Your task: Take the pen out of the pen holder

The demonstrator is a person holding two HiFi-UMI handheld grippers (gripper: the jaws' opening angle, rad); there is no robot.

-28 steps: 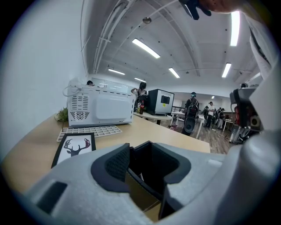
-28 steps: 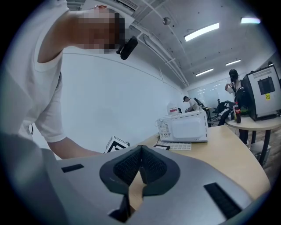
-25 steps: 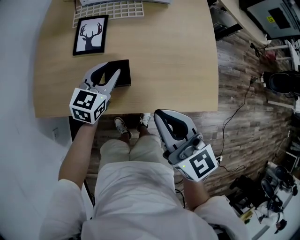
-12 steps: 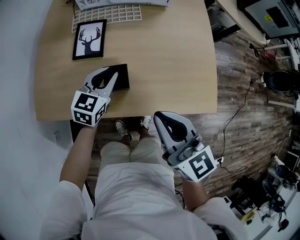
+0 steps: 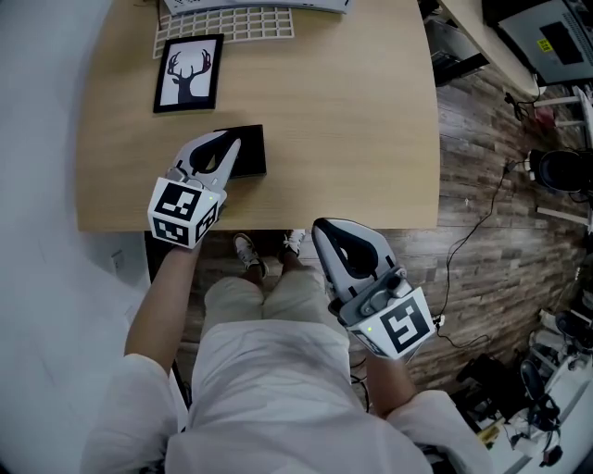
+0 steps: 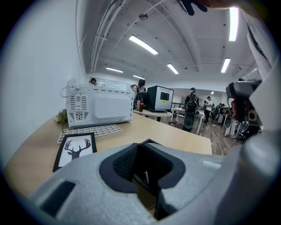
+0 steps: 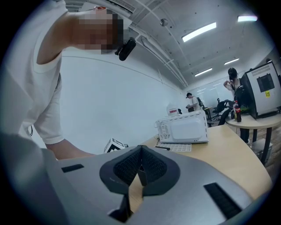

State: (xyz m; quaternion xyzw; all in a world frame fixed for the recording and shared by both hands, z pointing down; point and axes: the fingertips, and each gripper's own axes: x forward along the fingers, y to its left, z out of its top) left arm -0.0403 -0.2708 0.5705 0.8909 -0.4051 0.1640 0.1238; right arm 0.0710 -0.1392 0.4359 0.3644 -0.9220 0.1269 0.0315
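Observation:
The black pen holder (image 5: 250, 153) stands near the front of the wooden table (image 5: 352, 111). My left gripper (image 5: 229, 145) reaches over its left side. In the left gripper view the dark holder (image 6: 149, 151) fills the narrow gap, and a thin white pen (image 6: 145, 176) stands between the pads. The jaws of the left gripper (image 6: 145, 170) have just been closing and now pinch the pen. From the head view the pen is hidden. My right gripper (image 5: 321, 228) hangs off the table's front edge over the person's lap, shut with nothing in it, its pads meeting in its own view (image 7: 140, 151).
A framed deer picture (image 5: 190, 72) lies behind the holder to the left. Beyond it are a white grid mat (image 5: 232, 20) and a white microwave (image 6: 99, 105). People and desks fill the room behind. Cables and gear lie on the floor at the right.
The left gripper's jaws have drawn together over the pen holder. Neither hand has shifted; only the head view has drifted slightly.

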